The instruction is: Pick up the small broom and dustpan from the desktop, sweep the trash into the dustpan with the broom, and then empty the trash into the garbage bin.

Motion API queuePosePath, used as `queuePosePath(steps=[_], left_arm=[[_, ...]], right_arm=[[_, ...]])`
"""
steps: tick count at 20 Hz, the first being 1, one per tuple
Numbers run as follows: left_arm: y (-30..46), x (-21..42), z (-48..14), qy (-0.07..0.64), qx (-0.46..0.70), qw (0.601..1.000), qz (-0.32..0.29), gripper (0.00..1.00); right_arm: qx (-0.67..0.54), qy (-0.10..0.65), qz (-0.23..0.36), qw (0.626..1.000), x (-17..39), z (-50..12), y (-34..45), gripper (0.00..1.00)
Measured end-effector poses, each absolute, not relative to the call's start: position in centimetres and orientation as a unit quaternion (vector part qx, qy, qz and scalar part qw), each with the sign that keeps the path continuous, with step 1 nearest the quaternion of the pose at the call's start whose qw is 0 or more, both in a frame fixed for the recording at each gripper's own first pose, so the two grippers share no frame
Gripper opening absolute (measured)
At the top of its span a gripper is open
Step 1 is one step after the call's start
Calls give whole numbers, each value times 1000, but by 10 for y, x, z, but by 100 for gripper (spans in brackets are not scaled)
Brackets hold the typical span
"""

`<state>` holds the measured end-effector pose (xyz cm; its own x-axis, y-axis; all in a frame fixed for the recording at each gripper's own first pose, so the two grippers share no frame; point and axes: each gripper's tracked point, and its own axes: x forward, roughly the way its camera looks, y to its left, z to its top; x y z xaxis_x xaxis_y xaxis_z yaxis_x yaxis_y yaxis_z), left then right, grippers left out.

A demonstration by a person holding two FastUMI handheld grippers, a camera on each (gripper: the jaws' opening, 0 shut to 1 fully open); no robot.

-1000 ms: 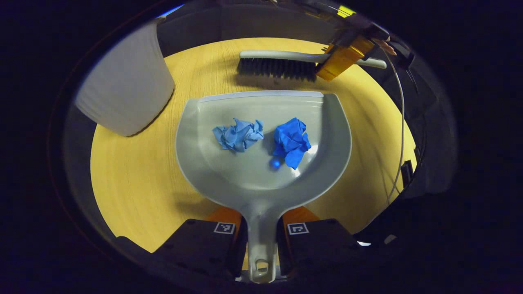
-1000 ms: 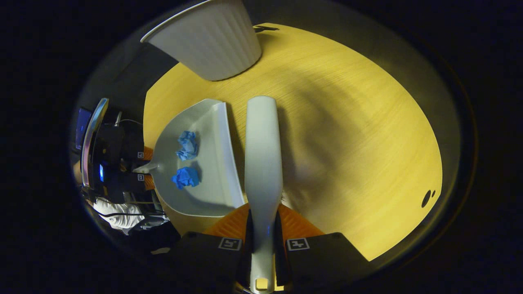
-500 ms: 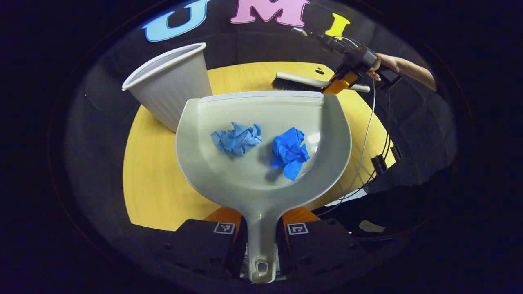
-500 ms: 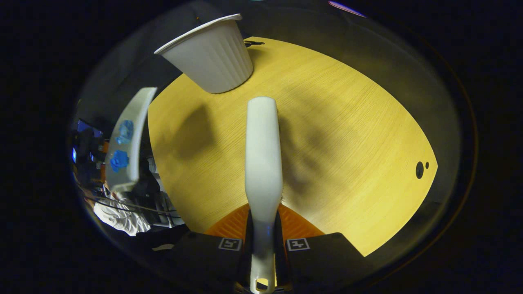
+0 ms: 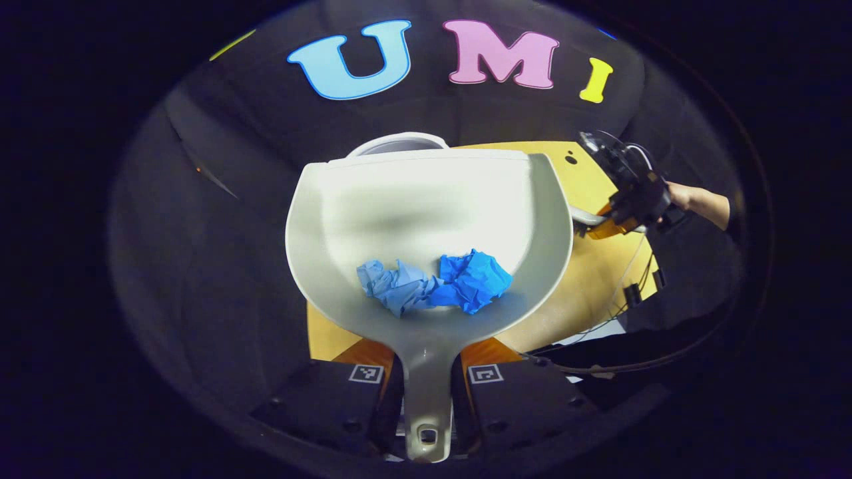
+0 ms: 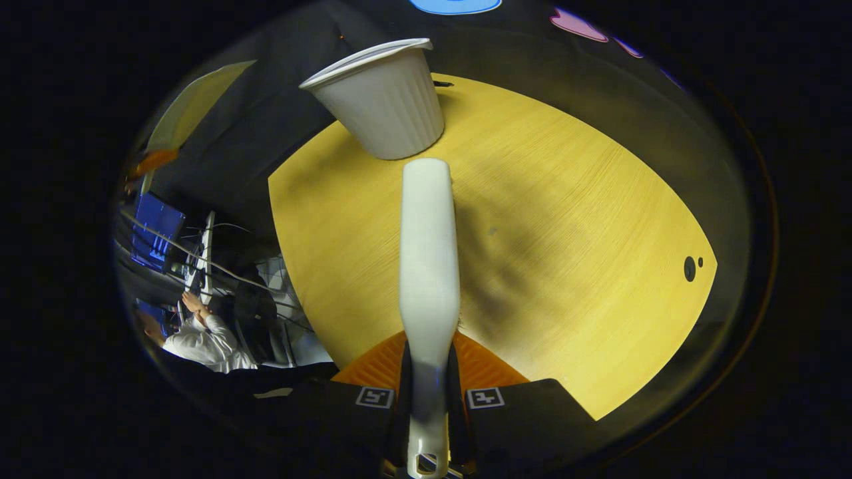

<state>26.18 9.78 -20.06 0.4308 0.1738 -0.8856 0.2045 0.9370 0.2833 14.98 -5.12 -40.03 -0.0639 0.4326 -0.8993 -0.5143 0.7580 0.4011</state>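
While left tongs point(image 5: 426, 392) clamp dustpan point(image 5: 426, 219), right tongs point(image 6: 427, 406) clamp broom point(image 6: 429, 266).

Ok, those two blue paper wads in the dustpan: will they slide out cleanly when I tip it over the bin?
Probably. The blue paper wads look crumpled and light and lie bunched at the handle end of the smooth dustpan, so they likely slide freely. Being light, they may bounce past the bin; tip slowly, close to its rim.

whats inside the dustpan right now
Two crumpled blue paper balls lie pressed together near the handle end of the dustpan. Behind its front lip, the garbage bin's rim peeks out; the pan covers the rest of the bin.
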Motion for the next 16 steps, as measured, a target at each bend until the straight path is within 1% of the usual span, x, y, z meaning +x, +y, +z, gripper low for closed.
queuePosePath(steps=[1,2,4,7,10,13,16], left_arm=[[113,282,-195,537,185,823,4,30],[129,301,-190,542,194,817,15,30],[156,340,-197,570,212,794,19,30],[174,384,-219,598,254,760,22,30],[193,418,-226,619,320,716,35,30],[190,448,-233,632,370,681,18,30],[187,463,-219,638,443,629,15,30]], right_arm=[[-23,640,344,686,153,-398,-51,25],[-12,640,341,688,155,-394,-51,25],[6,638,334,694,159,-387,-53,25],[19,640,334,692,156,-386,-55,25],[39,656,327,679,150,-395,-57,25],[54,659,322,678,147,-406,-56,25],[65,662,316,677,141,-408,-58,25]])
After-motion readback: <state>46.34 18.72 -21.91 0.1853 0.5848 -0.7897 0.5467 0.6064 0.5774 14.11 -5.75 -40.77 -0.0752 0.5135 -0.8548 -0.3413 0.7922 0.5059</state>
